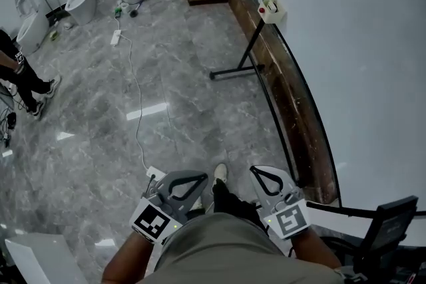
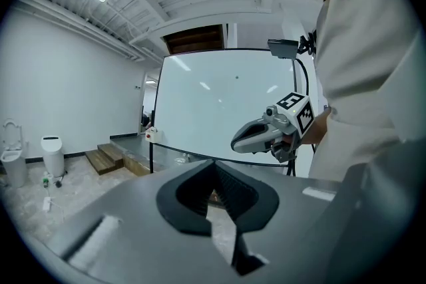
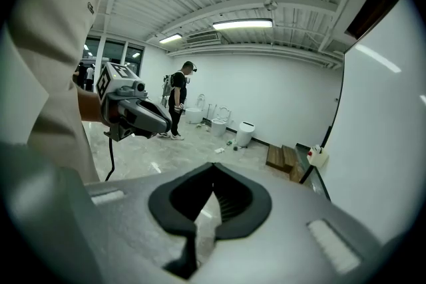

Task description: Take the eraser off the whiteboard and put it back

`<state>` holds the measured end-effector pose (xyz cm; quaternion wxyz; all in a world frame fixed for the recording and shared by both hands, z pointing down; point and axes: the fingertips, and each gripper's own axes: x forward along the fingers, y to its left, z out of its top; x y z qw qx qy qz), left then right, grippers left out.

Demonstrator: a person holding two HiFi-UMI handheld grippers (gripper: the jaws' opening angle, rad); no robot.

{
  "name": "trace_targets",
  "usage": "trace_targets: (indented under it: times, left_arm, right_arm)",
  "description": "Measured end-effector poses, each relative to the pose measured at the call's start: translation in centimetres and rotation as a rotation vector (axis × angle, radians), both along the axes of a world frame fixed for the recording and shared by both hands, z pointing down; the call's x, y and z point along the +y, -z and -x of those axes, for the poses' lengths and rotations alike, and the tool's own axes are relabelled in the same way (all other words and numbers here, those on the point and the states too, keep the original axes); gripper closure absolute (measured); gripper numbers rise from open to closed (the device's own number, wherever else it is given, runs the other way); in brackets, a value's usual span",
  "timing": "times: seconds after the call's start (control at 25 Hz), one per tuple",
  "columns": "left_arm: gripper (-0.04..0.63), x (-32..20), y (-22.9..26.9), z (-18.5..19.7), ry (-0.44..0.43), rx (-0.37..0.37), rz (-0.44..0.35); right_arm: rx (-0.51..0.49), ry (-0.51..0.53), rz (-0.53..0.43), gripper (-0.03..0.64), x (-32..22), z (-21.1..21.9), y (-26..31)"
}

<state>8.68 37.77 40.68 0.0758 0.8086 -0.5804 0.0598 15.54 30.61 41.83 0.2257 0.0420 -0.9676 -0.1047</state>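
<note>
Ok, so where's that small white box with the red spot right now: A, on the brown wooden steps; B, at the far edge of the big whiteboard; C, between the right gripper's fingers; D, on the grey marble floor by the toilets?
B: the small white box with the red spot sits at the far edge of the big whiteboard, above its black stand.

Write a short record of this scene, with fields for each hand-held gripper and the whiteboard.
left hand-held gripper: shut, empty, near the person's waist
right hand-held gripper: shut, empty, near the waist
whiteboard: on the right side, blank, untouched
white box: at the whiteboard's far edge, with a red part
eraser: not clearly seen
</note>
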Motion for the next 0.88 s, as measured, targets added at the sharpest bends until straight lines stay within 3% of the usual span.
trace_targets:
  times: [0.28,0.56,0.88]
  left_arm:
    - [0.589,-6.0,-0.3,2.2,0.012,-0.029,0.036]
    - [0.589,-15.9,2.4,3.0,0.003,-0.099,-0.001]
    - [0.589,-22.1,2.4,3.8,0.020,-0.072,-0.004]
  right_arm:
    - [-0.062,0.015,0.012,0.615,-6.8,3.1,0.2]
    - [-0.099,0.029,0.001,0.615,-15.8,4.8,1.1]
    - [-0.108,0.027,0.000,0.615,-22.8,5.8,0.2]
